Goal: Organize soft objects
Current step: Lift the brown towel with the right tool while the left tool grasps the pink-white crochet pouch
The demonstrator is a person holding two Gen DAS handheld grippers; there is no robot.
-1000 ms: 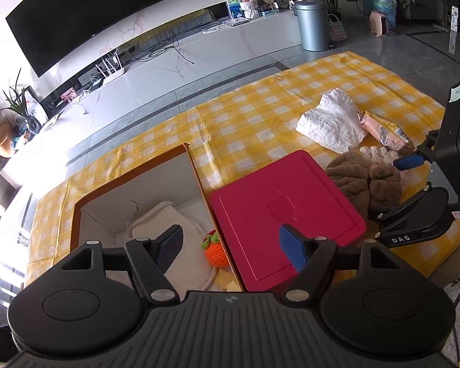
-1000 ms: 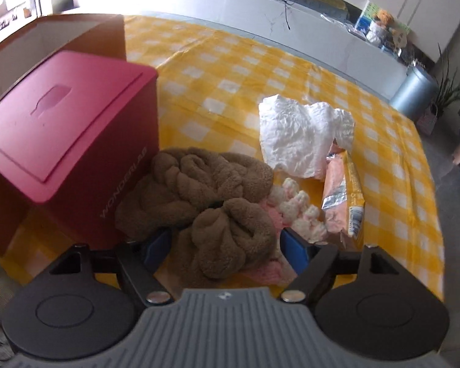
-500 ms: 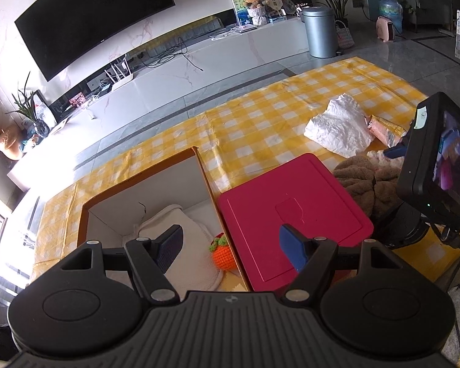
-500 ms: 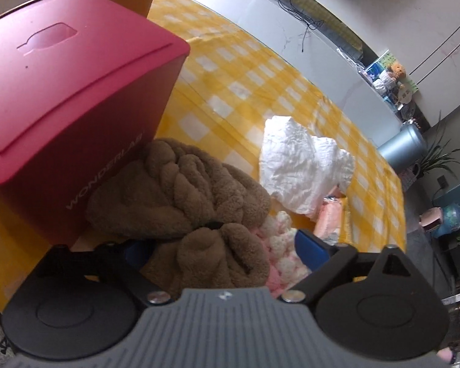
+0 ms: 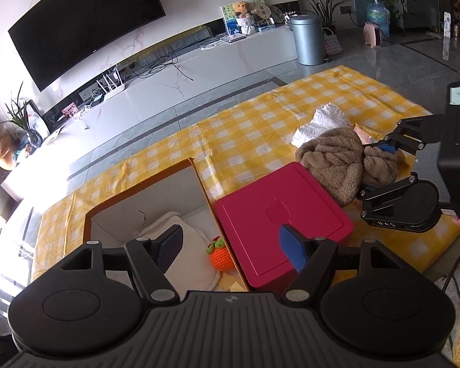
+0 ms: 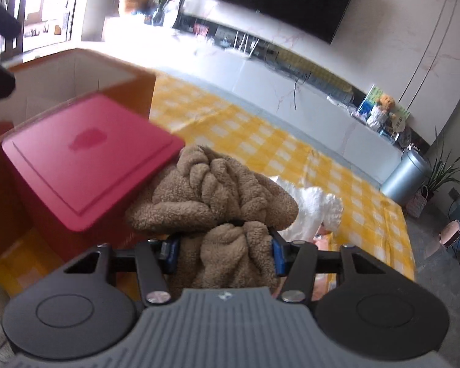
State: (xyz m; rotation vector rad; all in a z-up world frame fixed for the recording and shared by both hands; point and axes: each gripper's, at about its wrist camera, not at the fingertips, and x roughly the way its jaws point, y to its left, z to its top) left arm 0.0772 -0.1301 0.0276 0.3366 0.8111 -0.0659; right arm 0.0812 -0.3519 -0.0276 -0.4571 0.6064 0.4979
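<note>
My right gripper (image 6: 224, 253) is shut on a brown fluffy cloth (image 6: 211, 190) and holds it off the yellow checked cloth, beside the red lidded box (image 6: 86, 156). The brown cloth (image 5: 343, 162) and the right gripper (image 5: 380, 159) also show in the left wrist view. My left gripper (image 5: 230, 247) is open and empty above the open cardboard box (image 5: 144, 202), which holds a white towel (image 5: 187, 245) and an orange knitted toy (image 5: 219, 254).
A crumpled white cloth (image 5: 322, 121) and an orange snack packet (image 5: 365, 130) lie on the checked cloth (image 5: 260, 128) behind the brown one. A grey bin (image 5: 308, 41) and a TV bench (image 5: 168, 92) stand beyond.
My right gripper closed on the brown fluffy cloth and lifted it up off the checked cloth, tilting up towards the boxes. My left gripper stayed open over the cardboard box.
</note>
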